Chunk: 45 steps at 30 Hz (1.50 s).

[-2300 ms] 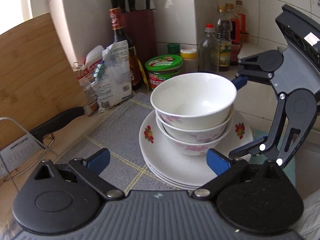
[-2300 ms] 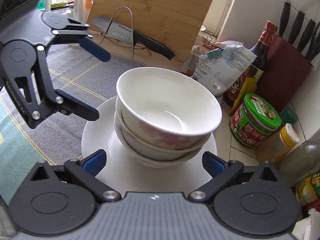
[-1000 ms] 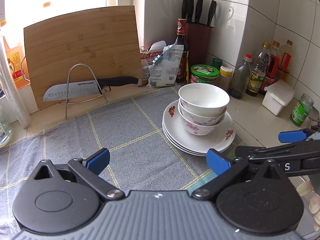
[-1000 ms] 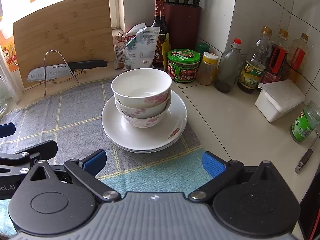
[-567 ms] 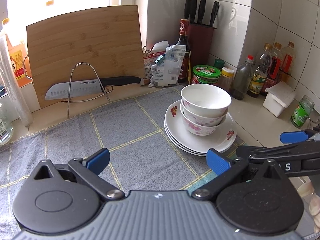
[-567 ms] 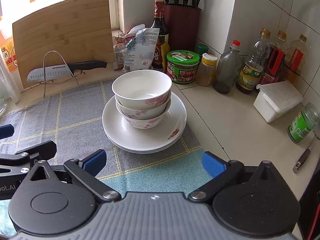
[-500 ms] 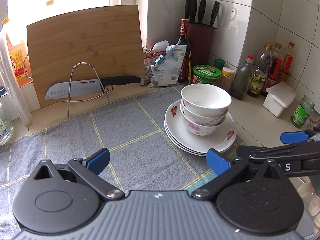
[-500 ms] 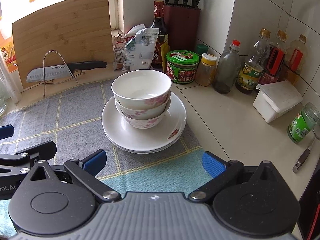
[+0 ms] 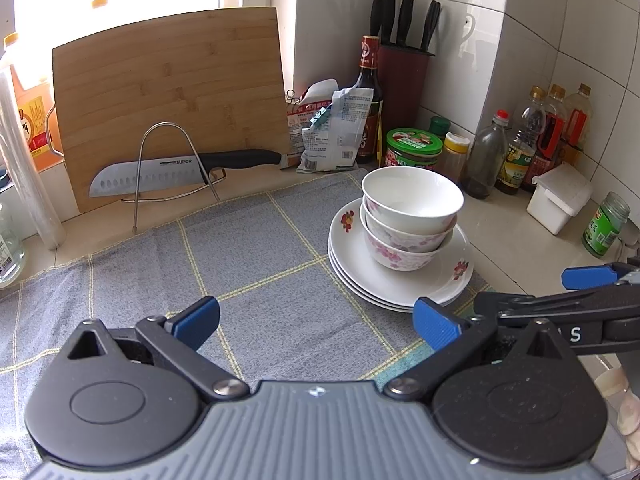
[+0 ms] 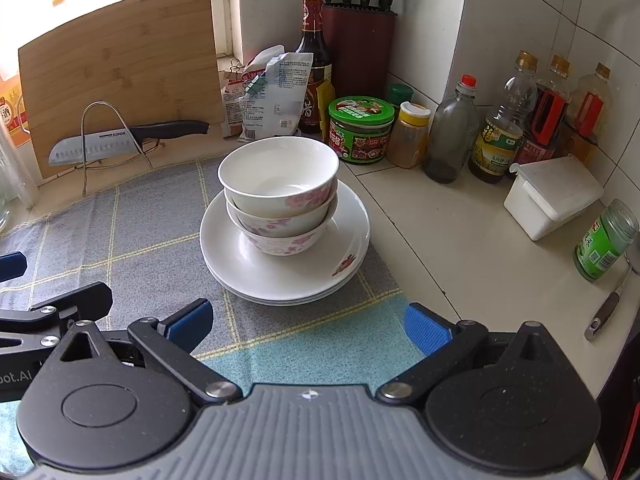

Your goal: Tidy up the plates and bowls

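Across lower and middle frame of both wrist views: grey checked cloth [image 9: 256, 280] with yellow grid lines, spread flat over pale counter [image 10: 452, 248]. Large bare stretch of cloth at left and centre of left wrist view, free of objects. Teal band of cloth along near edge in right wrist view.

Upper left: bamboo cutting board [image 9: 168, 92] upright against window wall, wire rack [image 9: 168, 160] in front, knife [image 9: 176, 170] lying through rack, blade to left.

Centre right in left wrist view, centre in right wrist view: stack of white plates [image 10: 344, 252] with red flower marks, sitting at right edge of cloth, rim reaching to about cloth's border beside bare counter. Three nested floral bowls [image 10: 280, 196] upright on top plate, set toward back of stack, wide plate rim exposed at front.

Behind stack: food packets [image 9: 332, 132], dark sauce bottle [image 9: 368, 96], knife block [image 9: 402, 76], green-lidded jar [image 10: 360, 130], all near back wall. Right side: row of bottles [image 10: 500, 136], white lidded box [image 10: 552, 196], small green jar [image 10: 604, 240] near right frame edge. Open counter between stack and box.

Bottom of frame: left gripper [image 9: 316, 320] spread wide, blue pads empty, hovering over cloth well short of plates. Right gripper [image 10: 308, 322] likewise spread wide, nothing between pads, aimed at stack from near edge. Each gripper visible at side edge of other's view; fingertips of a hand [image 9: 624, 412] at lower right corner.
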Each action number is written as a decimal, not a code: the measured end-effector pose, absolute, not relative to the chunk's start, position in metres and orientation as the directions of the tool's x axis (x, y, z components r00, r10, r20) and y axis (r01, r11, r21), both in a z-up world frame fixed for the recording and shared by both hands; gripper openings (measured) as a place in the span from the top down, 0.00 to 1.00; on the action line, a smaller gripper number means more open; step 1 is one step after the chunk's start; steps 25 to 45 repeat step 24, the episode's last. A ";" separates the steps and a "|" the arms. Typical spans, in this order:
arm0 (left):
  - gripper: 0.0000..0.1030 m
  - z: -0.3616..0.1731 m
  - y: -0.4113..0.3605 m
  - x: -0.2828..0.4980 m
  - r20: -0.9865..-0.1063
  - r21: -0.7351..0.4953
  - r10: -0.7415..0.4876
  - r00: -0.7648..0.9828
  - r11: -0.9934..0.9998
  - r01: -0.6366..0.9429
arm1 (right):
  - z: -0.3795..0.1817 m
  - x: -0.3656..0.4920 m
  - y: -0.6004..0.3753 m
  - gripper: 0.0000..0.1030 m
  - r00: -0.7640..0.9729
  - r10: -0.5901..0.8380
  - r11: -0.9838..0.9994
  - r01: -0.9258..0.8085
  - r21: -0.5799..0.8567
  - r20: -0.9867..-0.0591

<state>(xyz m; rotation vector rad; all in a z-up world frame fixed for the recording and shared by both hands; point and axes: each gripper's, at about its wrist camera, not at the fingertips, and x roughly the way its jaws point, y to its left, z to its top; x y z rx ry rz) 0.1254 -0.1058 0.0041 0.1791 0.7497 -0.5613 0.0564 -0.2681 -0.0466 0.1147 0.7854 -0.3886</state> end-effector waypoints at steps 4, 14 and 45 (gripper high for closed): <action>0.01 0.004 -0.105 0.126 -0.688 -0.043 -0.418 0.593 0.839 0.542 | -0.047 0.057 -0.267 0.00 0.638 -0.303 0.922 0.385 -0.048 -0.708; 0.01 0.004 -0.105 0.127 -0.690 -0.047 -0.419 0.590 0.839 0.542 | -0.046 0.057 -0.266 0.00 0.636 -0.312 0.919 0.390 -0.055 -0.706; 0.01 0.004 -0.105 0.127 -0.691 -0.047 -0.420 0.589 0.838 0.543 | -0.045 0.057 -0.266 0.00 0.633 -0.317 0.917 0.394 -0.058 -0.706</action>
